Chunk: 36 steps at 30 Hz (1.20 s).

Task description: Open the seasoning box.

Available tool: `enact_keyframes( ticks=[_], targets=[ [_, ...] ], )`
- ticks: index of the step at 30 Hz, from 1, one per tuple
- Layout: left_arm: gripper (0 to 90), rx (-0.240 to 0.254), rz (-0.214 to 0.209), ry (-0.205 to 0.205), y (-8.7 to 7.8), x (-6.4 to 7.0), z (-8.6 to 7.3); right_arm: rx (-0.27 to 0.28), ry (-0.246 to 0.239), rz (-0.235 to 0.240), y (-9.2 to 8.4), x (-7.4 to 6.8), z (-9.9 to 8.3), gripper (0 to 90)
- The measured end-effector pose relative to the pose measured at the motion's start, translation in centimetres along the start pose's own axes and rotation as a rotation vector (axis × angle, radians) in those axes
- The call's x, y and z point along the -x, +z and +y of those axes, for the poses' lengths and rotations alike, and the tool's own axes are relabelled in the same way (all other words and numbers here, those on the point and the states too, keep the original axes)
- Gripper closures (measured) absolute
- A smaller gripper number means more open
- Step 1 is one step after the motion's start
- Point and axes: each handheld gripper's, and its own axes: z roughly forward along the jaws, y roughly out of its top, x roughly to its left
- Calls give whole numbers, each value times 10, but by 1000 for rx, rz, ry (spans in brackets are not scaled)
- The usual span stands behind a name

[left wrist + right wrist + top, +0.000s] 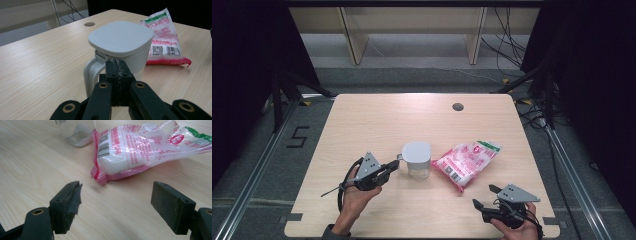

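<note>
Right now, your lidded cup (417,159) stands upright a little below the table's (362,120) centre, its grey lid (121,37) on and its handle (90,75) pointing toward 9 o'clock in the high view. That handle is what your left gripper (390,167) meets: the black jaws are pressed together with no gap between them, and their tips sit right at the handle's top, just under the lid's rim. From the left gripper view I cannot tell whether they pinch a lip of the handle or merely rest against it, so treat the hold as unproven.

At 3 o'clock from the cup, just beside it, lies the pink-and-white bag (467,162), flat on the table. Its long axis runs from about 1 o'clock down to 7 o'clock, the barcode end toward you.

Your right gripper (484,196) is down at 5 o'clock near the table's near edge, jaws spread wide and holding nothing. In the right gripper view the bag's near corner (100,178) sits straight ahead between the two pads, still apart from them. So the right hand is the nearer one for the bag, and a straight push forward toward 11 o'clock would likely bring that corner between the jaws.
</note>
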Motion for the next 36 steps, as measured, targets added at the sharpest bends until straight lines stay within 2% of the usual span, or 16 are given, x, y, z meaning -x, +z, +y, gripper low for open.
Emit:
enact_keyframes(
  ticks=[2,3,9,16,17,18,19,20,22,25,27,28,29,32,34,36],
  targets=[
    [891,12,-3,-16,0,2,1,-6,33,3,1,0,-1,246],
    [891,15,-9,-14,1,2,2,-1,3,7,2,4,0,246],
    [892,26,-2,-24,-3,0,8,-8,-15,17,4,2,1,247],
    [891,52,-11,-24,-2,-6,22,-14,1,6,5,1,2,247],
    [891,59,-14,-31,0,-6,24,-13,2,12,6,0,1,247],
    [891,68,-20,-11,2,-7,26,-11,-10,14,6,1,1,247],
    [891,66,-13,-39,5,-5,28,-15,-1,20,6,0,1,247],
    [891,66,-23,-29,6,-6,29,-20,31,12,5,-2,0,247],
    [891,62,-22,-31,10,-8,31,-17,-11,3,5,1,0,247],
    [891,64,-32,-62,17,-13,31,-11,2,-4,4,2,0,247],
    [891,50,-31,-38,21,-17,30,-12,0,7,5,3,0,247],
    [891,36,-31,-81,23,-15,27,-12,5,13,6,3,0,247],
    [891,29,-26,-93,25,-15,26,-17,26,4,5,1,-1,247],
    [891,33,-22,-51,28,-19,24,-21,-1,4,5,1,0,248],
    [890,32,-24,-70,29,-20,23,-16,8,-1,4,1,0,248],
    [888,14,-11,-30,27,-22,24,-17,4,10,5,2,-1,248]
  ],
)
